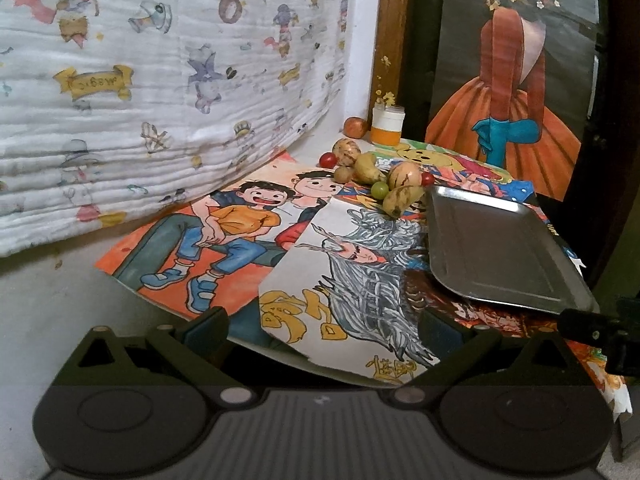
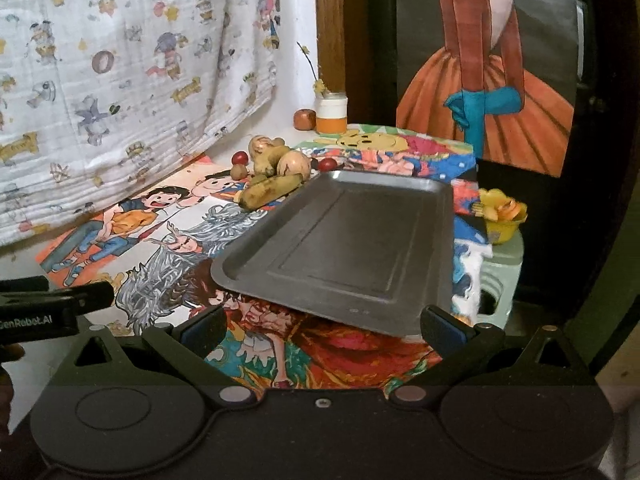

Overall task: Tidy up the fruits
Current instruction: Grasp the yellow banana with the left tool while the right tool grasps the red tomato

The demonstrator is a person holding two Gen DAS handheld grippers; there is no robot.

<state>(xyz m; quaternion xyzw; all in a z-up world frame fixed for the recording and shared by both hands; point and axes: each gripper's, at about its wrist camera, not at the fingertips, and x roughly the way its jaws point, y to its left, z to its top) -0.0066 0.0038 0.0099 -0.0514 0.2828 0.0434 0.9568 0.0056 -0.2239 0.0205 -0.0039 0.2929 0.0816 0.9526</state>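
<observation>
My metal tray (image 2: 344,240) at frame centre lies bare; the fruit pile (image 2: 276,168) sits beyond it, unsorted; my left gripper (image 1: 324,328) and right gripper (image 2: 324,324) gape wide, holding nothing

A cartoon-print white cloth (image 1: 172,80) hangs at left. A wooden post (image 2: 330,28) stands beside a painting of an orange-skirted figure (image 2: 488,80).

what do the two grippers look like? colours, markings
Both are matte black. Left gripper and right gripper each have a ribbed base, two round discs, triangular cut-outs in the linkage and blue-padded jaws. White "GenRobot.AI" lettering runs along the left gripper's side in the right wrist view.
</observation>
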